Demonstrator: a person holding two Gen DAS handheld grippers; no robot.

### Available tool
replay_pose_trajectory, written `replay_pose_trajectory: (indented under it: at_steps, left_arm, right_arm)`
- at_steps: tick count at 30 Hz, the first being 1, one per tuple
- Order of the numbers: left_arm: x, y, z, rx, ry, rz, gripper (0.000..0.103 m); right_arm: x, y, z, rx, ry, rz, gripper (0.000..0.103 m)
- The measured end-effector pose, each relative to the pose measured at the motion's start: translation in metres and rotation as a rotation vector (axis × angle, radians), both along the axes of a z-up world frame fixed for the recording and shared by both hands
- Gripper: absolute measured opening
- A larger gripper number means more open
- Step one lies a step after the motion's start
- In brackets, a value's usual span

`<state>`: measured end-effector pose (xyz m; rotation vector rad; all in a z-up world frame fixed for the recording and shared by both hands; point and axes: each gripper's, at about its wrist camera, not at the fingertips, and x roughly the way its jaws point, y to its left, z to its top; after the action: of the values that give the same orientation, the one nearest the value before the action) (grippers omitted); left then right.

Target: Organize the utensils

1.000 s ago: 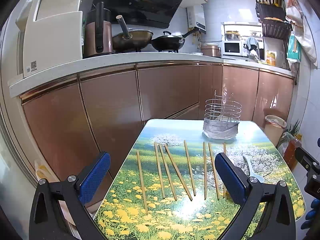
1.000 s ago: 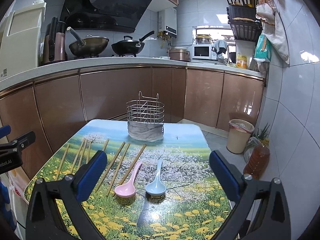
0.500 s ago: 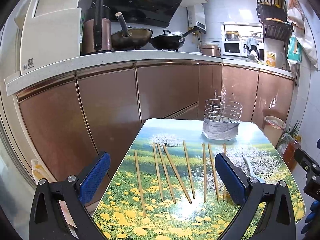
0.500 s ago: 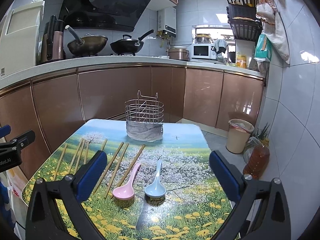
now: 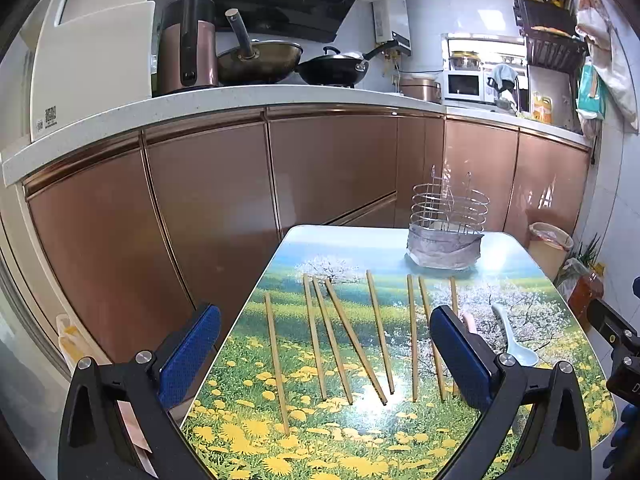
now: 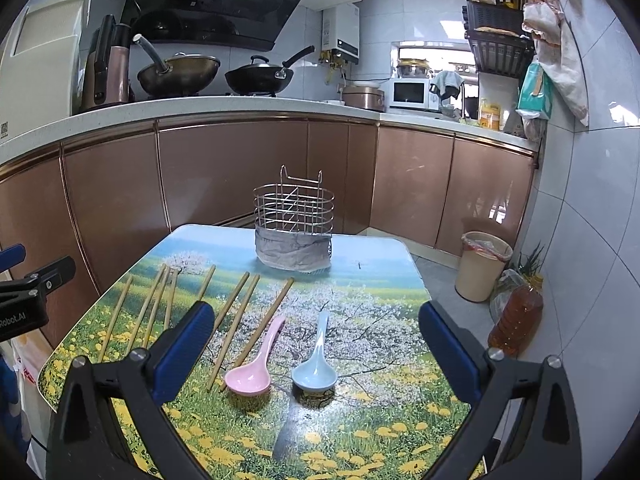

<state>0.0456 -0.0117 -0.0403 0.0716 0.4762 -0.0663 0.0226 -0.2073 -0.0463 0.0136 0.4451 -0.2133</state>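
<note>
Several wooden chopsticks (image 5: 356, 336) lie side by side on the flower-print table (image 5: 400, 248); they also show in the right wrist view (image 6: 236, 308). A pink spoon (image 6: 256, 364) and a pale blue spoon (image 6: 316, 360) lie to their right; the blue spoon also shows in the left wrist view (image 5: 514, 340). A wire utensil holder (image 6: 294, 228) stands at the table's far end, also in the left wrist view (image 5: 446, 228). My left gripper (image 5: 324, 344) is open above the chopsticks. My right gripper (image 6: 312, 344) is open above the spoons. Both are empty.
Copper-coloured cabinets (image 5: 200, 200) and a counter with pans stand behind and left of the table. A bin (image 6: 482, 264) and an oil bottle (image 6: 516, 320) stand on the floor to the right. The left gripper's body shows at the right wrist view's left edge (image 6: 24, 300).
Both grippers have shifted slightly left and forward; the table sits a little further right in the views. Jaws stay open and the utensils have not moved.
</note>
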Motion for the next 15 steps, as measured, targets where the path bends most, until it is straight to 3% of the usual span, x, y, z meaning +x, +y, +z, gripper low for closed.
replay_pose_trajectory:
  at_steps: [15]
  left_arm:
    - [0.0057,-0.0015,-0.0055,0.010,0.011,-0.005,0.103]
  right_arm:
    - [0.0061,0.0012,-0.0078,0.008,0.017,0.027,0.103]
